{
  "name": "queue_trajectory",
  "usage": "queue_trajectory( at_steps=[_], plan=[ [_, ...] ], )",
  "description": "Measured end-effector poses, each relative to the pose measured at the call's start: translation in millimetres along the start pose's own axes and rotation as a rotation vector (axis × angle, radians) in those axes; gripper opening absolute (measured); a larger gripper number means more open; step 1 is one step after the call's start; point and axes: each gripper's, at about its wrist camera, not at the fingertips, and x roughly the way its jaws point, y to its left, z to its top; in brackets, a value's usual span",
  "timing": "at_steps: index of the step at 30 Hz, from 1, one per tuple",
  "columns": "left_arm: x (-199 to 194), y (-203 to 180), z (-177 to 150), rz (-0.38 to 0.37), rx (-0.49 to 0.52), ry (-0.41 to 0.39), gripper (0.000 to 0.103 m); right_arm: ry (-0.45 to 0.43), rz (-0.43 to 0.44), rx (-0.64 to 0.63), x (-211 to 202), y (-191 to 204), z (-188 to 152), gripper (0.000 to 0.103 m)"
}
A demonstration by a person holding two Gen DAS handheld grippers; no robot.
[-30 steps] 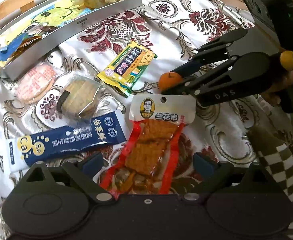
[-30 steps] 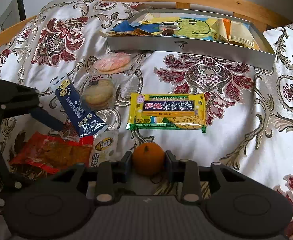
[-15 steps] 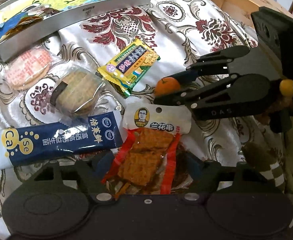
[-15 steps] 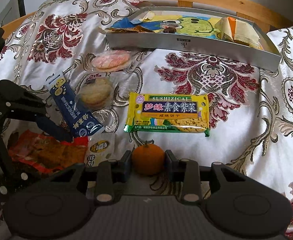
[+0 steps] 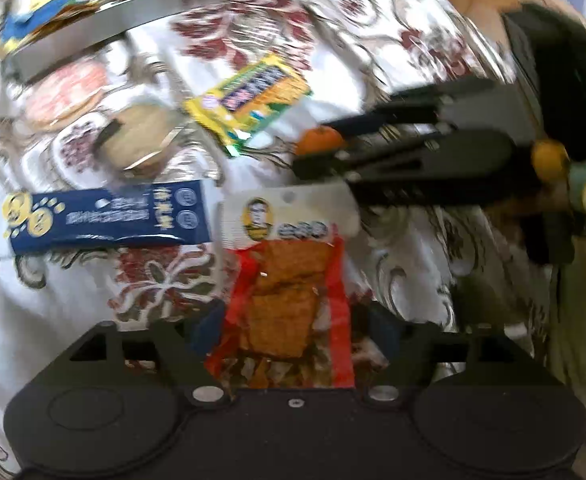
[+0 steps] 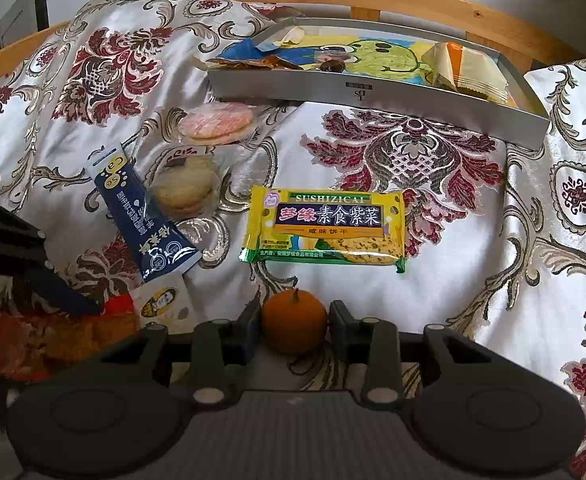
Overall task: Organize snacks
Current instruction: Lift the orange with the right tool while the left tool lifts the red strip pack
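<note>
Blurring hides whether left tongs (image 5: 293,330) grip the red packet (image 5: 289,312).

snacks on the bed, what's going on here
A person is sorting snacks spread on a floral bedspread with two hand-held grippers. The right hand-held gripper has its fingers on either side of a small orange. The left hand-held gripper straddles a red spicy tofu packet. A metal tray at the back already holds a few packets.
</note>
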Motion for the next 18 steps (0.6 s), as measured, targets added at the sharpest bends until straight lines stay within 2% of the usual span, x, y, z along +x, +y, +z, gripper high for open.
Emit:
queue_trajectory(
  at_steps=[3, 7, 13, 15, 18],
  plan=[
    [6.1, -4.8, 0.7, 0.013, 0.062, 0.015, 0.087, -0.001, -0.001, -0.002, 1.0, 0.1, 0.1, 0.042],
    [6.7, 6.4, 4.1, -0.007, 0.028, -0.003, 0.086, -0.001, 0.001, 0.003, 4.1, -0.5, 0.5, 0.045],
    [6.4, 12.6, 7.2, -0.012, -0.004, -0.019, 0.075, -0.007, 0.001, 0.005, 8.3, -0.9, 0.8, 0.047],
    [4.2, 13.4, 8.3, -0.014, -0.017, -0.044, 0.063, -0.011, -0.001, 0.004, 8.7, -0.7, 0.8, 0.046],
    [4.3, 14.9, 9.6, -0.017, -0.036, -0.056, 0.063, -0.020, -0.011, 0.009, 8.8, -0.7, 1.0, 0.044]
  ],
)
